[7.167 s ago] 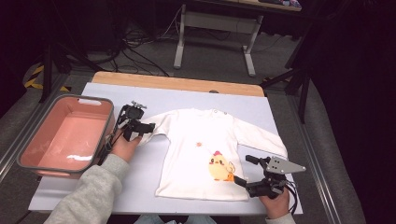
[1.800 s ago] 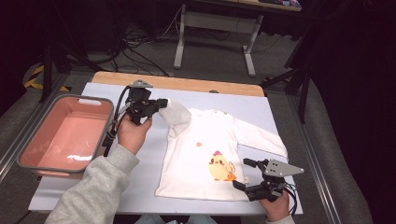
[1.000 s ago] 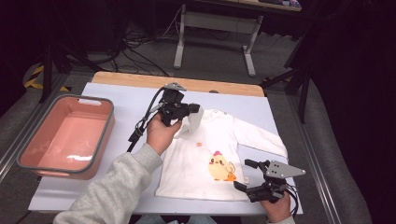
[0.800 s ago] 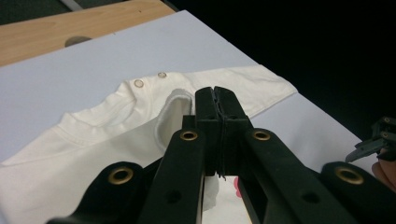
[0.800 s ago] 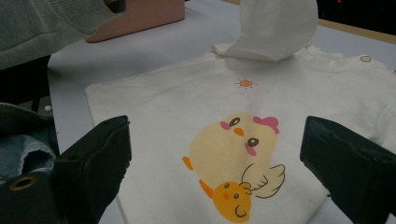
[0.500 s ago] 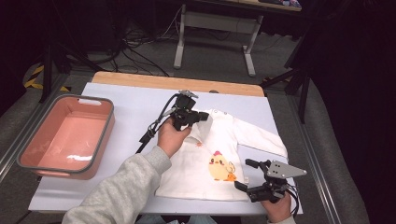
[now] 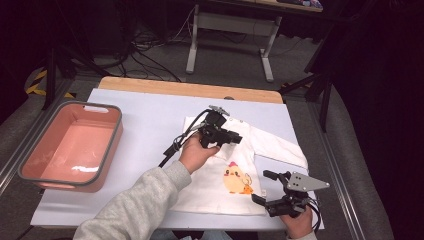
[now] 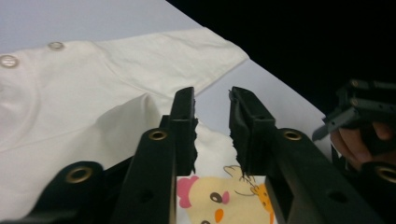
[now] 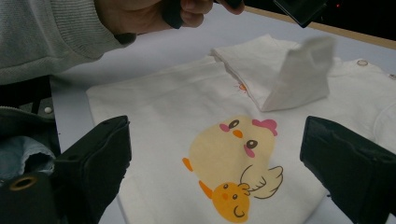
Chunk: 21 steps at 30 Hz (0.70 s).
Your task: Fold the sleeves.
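The left sleeve is travelling across the white shirt since the earlier frame, carried from the upper left toward centre frame by the left gripper, which is folding it over the chest. In the left gripper view the jaws are looking narrowly parted, so whether cloth is pinched I cannot tell. The right gripper is hovering wide open at lower right by the hem. The pink bin is waiting at left. No readable writing, just a chick print

White shirt, chick print, flat on table, left sleeve folded inward.
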Each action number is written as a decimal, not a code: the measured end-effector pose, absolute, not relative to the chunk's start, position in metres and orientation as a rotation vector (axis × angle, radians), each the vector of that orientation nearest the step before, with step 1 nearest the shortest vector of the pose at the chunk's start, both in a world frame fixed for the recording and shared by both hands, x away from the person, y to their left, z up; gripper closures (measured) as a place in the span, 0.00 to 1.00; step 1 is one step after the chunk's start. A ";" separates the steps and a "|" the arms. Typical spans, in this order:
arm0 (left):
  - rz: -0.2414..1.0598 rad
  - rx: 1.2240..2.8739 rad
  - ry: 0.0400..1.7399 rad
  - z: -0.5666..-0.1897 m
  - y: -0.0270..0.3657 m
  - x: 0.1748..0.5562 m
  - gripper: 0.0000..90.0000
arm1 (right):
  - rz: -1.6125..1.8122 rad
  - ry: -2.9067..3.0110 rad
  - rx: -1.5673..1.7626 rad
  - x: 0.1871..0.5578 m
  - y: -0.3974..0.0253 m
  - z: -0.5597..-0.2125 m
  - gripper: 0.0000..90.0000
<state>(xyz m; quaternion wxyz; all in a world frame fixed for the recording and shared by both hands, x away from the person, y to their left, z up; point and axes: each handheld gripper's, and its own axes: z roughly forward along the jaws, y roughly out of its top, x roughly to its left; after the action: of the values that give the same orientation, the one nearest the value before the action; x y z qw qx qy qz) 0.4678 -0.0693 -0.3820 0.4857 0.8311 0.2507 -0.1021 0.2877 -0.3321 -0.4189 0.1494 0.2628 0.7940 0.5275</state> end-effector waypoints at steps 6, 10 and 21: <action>-0.177 2.011 0.673 -0.375 -0.044 0.470 0.65 | 1.518 2.278 0.756 0.287 -0.333 -0.418 0.10; -0.078 1.998 0.746 -0.376 -0.017 0.473 0.57 | 1.523 2.277 0.764 0.289 -0.332 -0.419 0.08; 0.131 2.103 0.923 -0.398 0.033 0.475 0.49 | 1.516 2.268 0.796 0.295 -0.329 -0.419 0.03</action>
<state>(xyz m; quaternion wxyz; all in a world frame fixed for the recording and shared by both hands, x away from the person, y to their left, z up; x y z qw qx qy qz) 0.4748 0.0327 -0.3981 0.4082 0.8346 0.3661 0.0520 0.2954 -0.3286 -0.4194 0.1494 0.2770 0.7890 0.5276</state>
